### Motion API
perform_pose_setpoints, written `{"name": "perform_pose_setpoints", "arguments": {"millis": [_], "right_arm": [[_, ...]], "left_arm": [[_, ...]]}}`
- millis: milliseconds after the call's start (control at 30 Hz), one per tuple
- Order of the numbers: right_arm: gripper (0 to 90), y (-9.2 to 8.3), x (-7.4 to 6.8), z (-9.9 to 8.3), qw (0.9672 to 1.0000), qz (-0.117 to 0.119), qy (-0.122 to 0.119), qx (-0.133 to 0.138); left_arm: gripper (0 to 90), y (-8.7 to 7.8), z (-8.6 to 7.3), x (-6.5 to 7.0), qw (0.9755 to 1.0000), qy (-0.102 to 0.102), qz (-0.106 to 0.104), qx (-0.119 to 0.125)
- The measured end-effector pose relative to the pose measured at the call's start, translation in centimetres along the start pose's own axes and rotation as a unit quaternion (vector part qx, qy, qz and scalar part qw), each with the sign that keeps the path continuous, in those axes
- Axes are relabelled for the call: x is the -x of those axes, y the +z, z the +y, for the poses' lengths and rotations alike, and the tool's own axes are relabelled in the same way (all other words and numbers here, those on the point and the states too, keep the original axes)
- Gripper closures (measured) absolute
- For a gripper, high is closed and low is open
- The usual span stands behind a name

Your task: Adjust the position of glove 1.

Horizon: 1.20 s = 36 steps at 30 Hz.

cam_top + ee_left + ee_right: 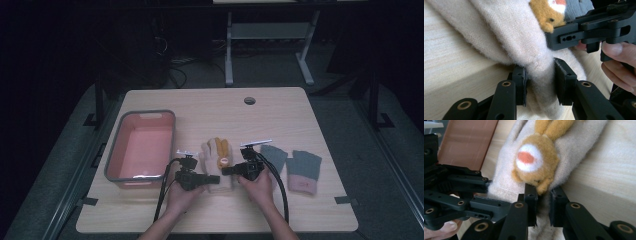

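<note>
A cream fleece glove (pixel 217 162) with an orange animal face lies on the wooden table (pixel 215 112), just right of a pink tub. My left gripper (pixel 206 177) pinches the glove's cuff from the left; in the left gripper view the cuff (pixel 540 82) is squeezed between its pads. From the right, my right gripper (pixel 226 171) grips the same cuff, and the right gripper view has the fabric (pixel 543 205) pressed between its pads just below the orange face (pixel 534 161). Both grippers are shut on the glove.
The pink tub with a grey rim (pixel 142 145) stands at the left and looks empty. To the right of my right hand lie two grey fingerless gloves (pixel 274 156) (pixel 305 170); the far one has a pink cuff. A cable hole (pixel 249 100) sits near the table's far edge.
</note>
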State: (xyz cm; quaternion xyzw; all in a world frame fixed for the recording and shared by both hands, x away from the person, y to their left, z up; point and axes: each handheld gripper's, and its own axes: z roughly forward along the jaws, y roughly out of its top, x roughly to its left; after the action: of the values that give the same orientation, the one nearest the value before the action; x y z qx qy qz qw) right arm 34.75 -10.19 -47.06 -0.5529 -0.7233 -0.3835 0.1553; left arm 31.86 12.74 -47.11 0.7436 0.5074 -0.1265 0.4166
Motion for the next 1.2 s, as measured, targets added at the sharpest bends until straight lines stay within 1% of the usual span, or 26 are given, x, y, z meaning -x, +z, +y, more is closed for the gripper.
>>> {"name": "perform_pose_setpoints", "arguments": {"millis": [300, 333, 500, 733, 800, 900, 967, 1067, 1200], "right_arm": [[81.6, -0.6, 0.0, 0.1, 0.9999, 0.007, -0.007, 0.003], [81.7, -0.7, -0.1, 0.1, 0.9999, 0.01, -0.003, 0.003], [82.1, -1.0, -0.2, 0.1, 0.9999, 0.013, -0.005, 0.007], [82.3, -1.4, -0.4, 0.2, 0.9997, 0.022, -0.006, 0.011], [82.4, -1.6, -0.5, 0.2, 0.9996, 0.025, -0.006, 0.014], [82.4, -2.0, -0.9, 0.4, 0.9996, 0.02, -0.011, 0.015], [82.5, -2.3, -1.3, 0.6, 0.9996, 0.021, -0.012, 0.016], [82.6, -2.6, -1.6, 0.8, 0.9994, 0.022, -0.02, 0.017], [82.6, -2.8, -1.9, 1.1, 0.9992, 0.027, -0.021, 0.021]], "left_arm": [[67.4, -0.2, 0.2, 0.4, 0.9999, 0.01, -0.001, 0.002], [67.5, -0.3, 0.3, 0.4, 0.9999, 0.01, -0.001, 0.001], [67.6, -0.5, 0.5, 0.6, 0.9999, 0.015, -0.004, 0.003], [67.7, -1.1, 0.9, 1.0, 0.9997, 0.024, -0.006, 0.006], [67.7, -1.2, 1.0, 1.1, 0.9996, 0.028, -0.005, 0.005], [67.7, -1.6, 1.3, 1.3, 0.9994, 0.033, -0.009, 0.009], [67.8, -1.8, 1.4, 1.4, 0.9994, 0.031, -0.011, 0.013], [67.9, -2.2, 1.6, 1.6, 0.9992, 0.035, -0.012, 0.015], [67.9, -2.7, 2.0, 1.8, 0.9989, 0.041, -0.013, 0.017]]}}
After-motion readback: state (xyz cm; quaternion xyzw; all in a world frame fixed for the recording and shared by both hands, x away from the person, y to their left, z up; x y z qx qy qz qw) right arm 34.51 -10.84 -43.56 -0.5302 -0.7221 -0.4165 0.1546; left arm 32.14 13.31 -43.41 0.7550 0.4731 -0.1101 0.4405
